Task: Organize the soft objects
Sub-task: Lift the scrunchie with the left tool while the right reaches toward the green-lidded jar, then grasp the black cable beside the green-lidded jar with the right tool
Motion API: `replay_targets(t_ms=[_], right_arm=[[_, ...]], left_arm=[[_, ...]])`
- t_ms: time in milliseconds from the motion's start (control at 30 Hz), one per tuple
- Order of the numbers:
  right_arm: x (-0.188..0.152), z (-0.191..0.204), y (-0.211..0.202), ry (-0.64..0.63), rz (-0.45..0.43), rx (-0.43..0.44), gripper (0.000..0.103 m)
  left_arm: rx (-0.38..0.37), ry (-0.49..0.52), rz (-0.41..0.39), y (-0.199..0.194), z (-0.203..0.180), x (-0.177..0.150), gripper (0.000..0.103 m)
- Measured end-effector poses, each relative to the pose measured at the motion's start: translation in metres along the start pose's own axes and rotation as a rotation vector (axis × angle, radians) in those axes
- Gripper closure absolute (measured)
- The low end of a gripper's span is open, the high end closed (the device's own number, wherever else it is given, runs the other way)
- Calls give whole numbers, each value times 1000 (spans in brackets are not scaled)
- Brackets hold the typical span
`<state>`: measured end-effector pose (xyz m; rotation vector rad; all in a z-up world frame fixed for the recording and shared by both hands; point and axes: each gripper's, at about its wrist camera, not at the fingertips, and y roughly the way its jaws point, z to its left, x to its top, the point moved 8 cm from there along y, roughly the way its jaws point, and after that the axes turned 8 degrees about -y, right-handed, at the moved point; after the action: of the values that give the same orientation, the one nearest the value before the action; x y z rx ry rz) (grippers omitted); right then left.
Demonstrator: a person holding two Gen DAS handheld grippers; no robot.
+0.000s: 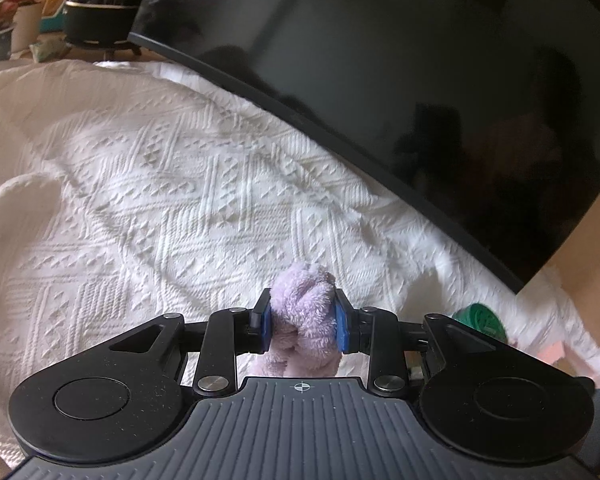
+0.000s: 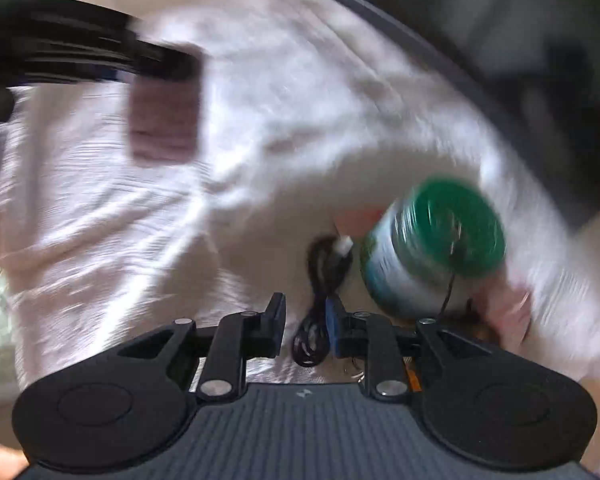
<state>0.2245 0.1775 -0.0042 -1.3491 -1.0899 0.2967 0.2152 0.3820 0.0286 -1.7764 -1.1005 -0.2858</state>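
Plush (image 1: 306,312), lilac and fuzzy, sits pinched between the blue pads of the left gripper (image 1: 303,322), held above a white quilt (image 1: 160,184); a black screen (image 1: 400,80) slants ahead and to that gripper's right. In the blurred right wrist view, the right gripper (image 2: 306,320) stands parted over the quilt with a black cable (image 2: 320,304) lying between its fingers, untouched as far as I can tell. A green-lidded jar (image 2: 428,248) lies just ahead to its right.

Left gripper (image 1: 303,320) clamped tight on something between its pads — right gripper (image 2: 306,320) parted, holding nothing.
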Motion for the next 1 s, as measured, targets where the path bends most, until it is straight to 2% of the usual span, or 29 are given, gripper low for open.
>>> replay_targets(t_ms=[133, 267, 333, 367, 467, 567, 700, 733, 800, 833, 867, 1000], right_arm=[[-3, -8, 18, 94, 22, 4, 82], [0, -8, 20, 89, 32, 40, 85], [5, -7, 6, 86, 7, 69, 86], [9, -8, -5, 90, -15, 86, 103], [23, -16, -46, 110, -109, 111, 103], [36, -34, -90, 133, -215, 92, 103], [32, -50, -117, 149, -247, 123, 102], [27, -50, -114, 146, -241, 122, 98], [13, -45, -102, 138, -214, 122, 82], [4, -40, -93, 147, -199, 123, 67], [-2, -35, -84, 156, -188, 127, 61], [-23, -12, -34, 226, -116, 187, 61]], left_arm=[[8, 20, 25, 6, -2, -5, 70], [16, 33, 32, 11, -7, -2, 70], [16, 46, 28, 11, -12, 2, 70], [16, 52, 24, 11, -17, 5, 70], [5, 93, 10, 12, -38, 17, 70], [-7, 149, -5, 14, -65, 31, 70], [-31, 202, -16, 16, -96, 40, 70], [-36, 209, -13, 17, -101, 38, 70], [-36, 218, -2, 19, -105, 33, 70], [-33, 217, 6, 20, -103, 29, 70], [-30, 210, 16, 21, -100, 24, 70], [9, 173, 60, 28, -78, 7, 70]])
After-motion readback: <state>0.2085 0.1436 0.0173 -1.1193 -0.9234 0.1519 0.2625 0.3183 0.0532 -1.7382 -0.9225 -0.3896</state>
